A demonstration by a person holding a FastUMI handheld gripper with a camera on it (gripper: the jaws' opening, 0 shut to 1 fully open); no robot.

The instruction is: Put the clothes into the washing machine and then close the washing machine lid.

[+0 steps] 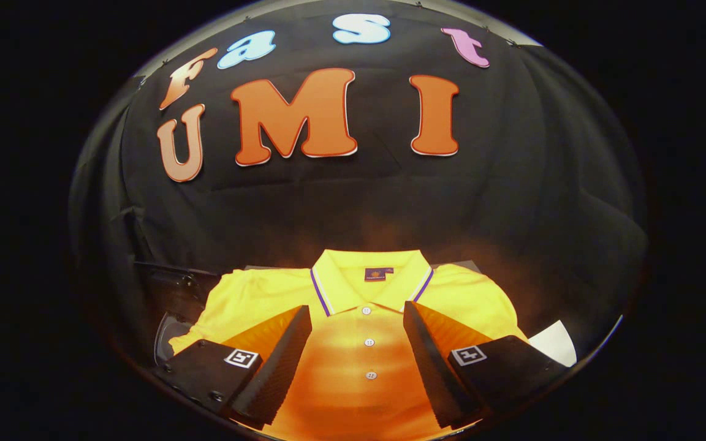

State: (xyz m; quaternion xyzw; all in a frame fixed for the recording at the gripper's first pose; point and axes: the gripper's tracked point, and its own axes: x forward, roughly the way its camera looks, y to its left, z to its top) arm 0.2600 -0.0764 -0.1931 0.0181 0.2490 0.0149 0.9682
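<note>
A yellow polo shirt (365, 300) lies flat right under and ahead of my fingers, collar away from me, with purple-striped collar edges and a row of white buttons. My gripper (358, 315) is open just above the shirt's chest. The button placket shows in the wide gap between the two fingers, and neither finger presses on the cloth. To the left of the shirt a dark, glossy edge (172, 294) shows, possibly part of the washing machine; I cannot tell for sure.
A white patch (555, 343), like paper or a surface edge, shows beyond the right finger beside the shirt's sleeve. The booth's black cloth wall rises just behind the shirt.
</note>
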